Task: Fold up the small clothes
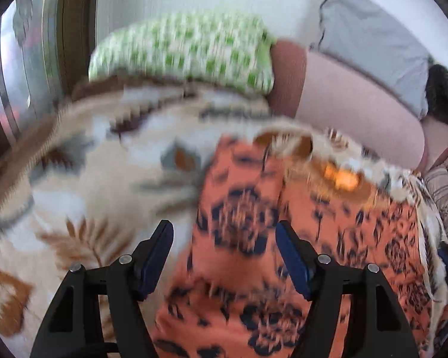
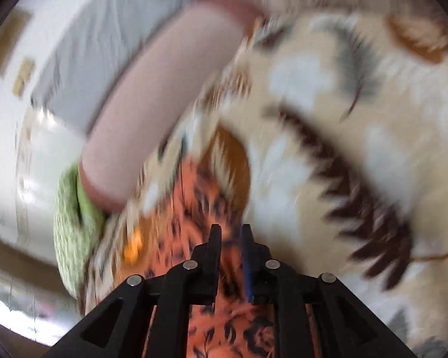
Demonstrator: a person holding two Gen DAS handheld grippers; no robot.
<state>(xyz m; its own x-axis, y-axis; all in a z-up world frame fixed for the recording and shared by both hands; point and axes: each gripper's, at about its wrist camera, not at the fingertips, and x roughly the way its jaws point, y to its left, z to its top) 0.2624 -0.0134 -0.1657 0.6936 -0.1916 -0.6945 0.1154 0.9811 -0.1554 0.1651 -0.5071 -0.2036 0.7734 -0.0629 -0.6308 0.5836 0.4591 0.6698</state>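
Observation:
An orange garment with dark flower print (image 1: 328,238) lies spread on a cream blanket with leaf patterns (image 1: 104,164). My left gripper (image 1: 223,228) hovers just above the garment's left part, open, with nothing pinched between its blue pads. In the right wrist view the same orange garment (image 2: 194,197) runs up between the fingers of my right gripper (image 2: 231,230), whose jaws stand almost together and pinch the cloth. The blanket (image 2: 328,119) fills the right side of that view. Both views are motion-blurred.
A green-and-white checked pillow (image 1: 188,47) lies at the far side, with a pink bolster (image 1: 352,104) and a grey pillow (image 1: 370,38) to its right. A striped cloth (image 1: 445,191) sits at the right edge. The bolster (image 2: 152,95) and green pillow (image 2: 68,232) also show left of the right gripper.

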